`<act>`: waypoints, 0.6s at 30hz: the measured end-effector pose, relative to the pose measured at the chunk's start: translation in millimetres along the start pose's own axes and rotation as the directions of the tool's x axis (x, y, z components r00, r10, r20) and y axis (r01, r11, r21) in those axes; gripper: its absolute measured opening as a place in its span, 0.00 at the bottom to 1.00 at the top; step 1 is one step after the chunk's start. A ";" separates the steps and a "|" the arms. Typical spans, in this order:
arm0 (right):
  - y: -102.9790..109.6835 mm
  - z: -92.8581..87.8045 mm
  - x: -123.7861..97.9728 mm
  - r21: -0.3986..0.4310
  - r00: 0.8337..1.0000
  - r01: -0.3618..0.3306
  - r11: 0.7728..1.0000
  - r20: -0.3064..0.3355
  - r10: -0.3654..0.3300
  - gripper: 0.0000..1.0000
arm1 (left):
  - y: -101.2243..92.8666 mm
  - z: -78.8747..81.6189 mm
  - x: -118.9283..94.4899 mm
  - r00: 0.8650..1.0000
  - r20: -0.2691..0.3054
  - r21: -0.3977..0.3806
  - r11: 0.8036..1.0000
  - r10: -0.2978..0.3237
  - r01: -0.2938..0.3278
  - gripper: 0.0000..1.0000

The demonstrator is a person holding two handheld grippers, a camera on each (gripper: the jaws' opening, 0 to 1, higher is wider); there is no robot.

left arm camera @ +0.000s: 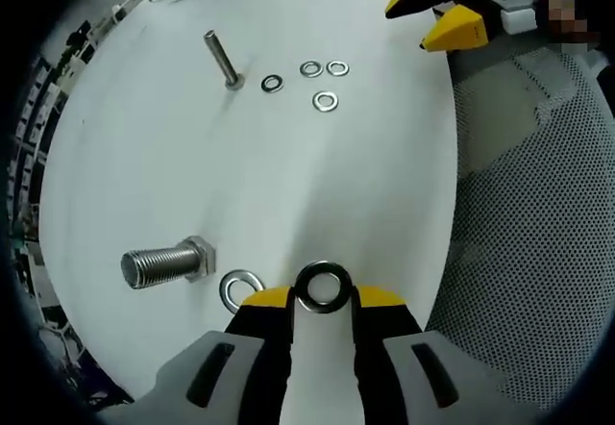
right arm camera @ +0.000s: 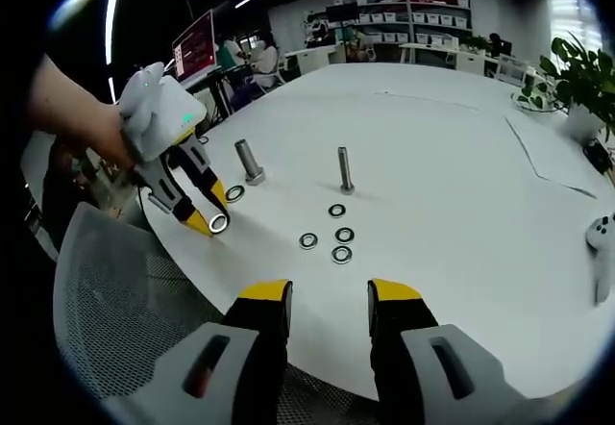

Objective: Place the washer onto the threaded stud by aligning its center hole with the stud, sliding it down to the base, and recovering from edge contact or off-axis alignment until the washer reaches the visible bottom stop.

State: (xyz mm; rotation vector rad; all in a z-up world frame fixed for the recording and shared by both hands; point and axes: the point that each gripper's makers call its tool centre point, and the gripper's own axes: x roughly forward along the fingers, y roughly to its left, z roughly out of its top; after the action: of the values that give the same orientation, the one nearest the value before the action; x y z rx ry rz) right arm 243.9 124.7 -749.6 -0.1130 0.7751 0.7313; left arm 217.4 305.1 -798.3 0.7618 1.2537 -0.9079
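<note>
At the counter (left arm camera: 288, 175) edge, left tongs (left arm camera: 324, 295) clamp 1 washer (left arm camera: 323, 287), right tongs (right arm camera: 330, 295) apart; off-axis approach to the stud (left arm camera: 163, 263) at 10 o'clock risks edge contact.

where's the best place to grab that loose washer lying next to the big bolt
Probably by its rim, from above. The loose washer lies flat on the white table, so its edge is hard to pinch side-on. Tilt one tip through the centre hole and close on the band on the side away from the big bolt, whose hex head sits close. The left tool already holds another washer.
</note>
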 end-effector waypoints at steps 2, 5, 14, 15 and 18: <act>0.2 -0.1 0.1 -0.001 1.000 -0.001 1.000 -0.001 0.001 0.34 | 0.0 0.3 0.1 1.000 0.006 0.008 1.000 0.000 0.000 0.22; 0.5 -0.4 0.2 -0.002 1.000 -0.003 1.000 -0.002 0.003 0.34 | -0.4 0.5 0.0 1.000 0.013 0.004 1.000 -0.002 0.002 0.22; 1.1 -1.7 0.5 -0.003 1.000 -0.004 1.000 -0.009 0.004 0.34 | -0.1 2.5 0.7 1.000 -0.011 -0.017 1.000 -0.007 0.007 0.21; 1.0 -1.8 0.6 -0.002 1.000 -0.004 1.000 -0.010 0.004 0.34 | -0.8 2.7 0.8 0.999 -0.032 -0.005 1.000 -0.006 0.006 0.21; 0.9 -2.2 0.6 -0.001 1.000 -0.003 1.000 -0.011 0.003 0.34 | -0.4 3.7 1.9 0.998 -0.062 -0.011 1.000 -0.004 0.004 0.22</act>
State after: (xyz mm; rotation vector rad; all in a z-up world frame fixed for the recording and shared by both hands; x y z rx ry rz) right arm 242.3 124.9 -751.4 -0.1169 0.7857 0.7344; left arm 218.8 301.4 -799.5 0.7840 1.3139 -0.8859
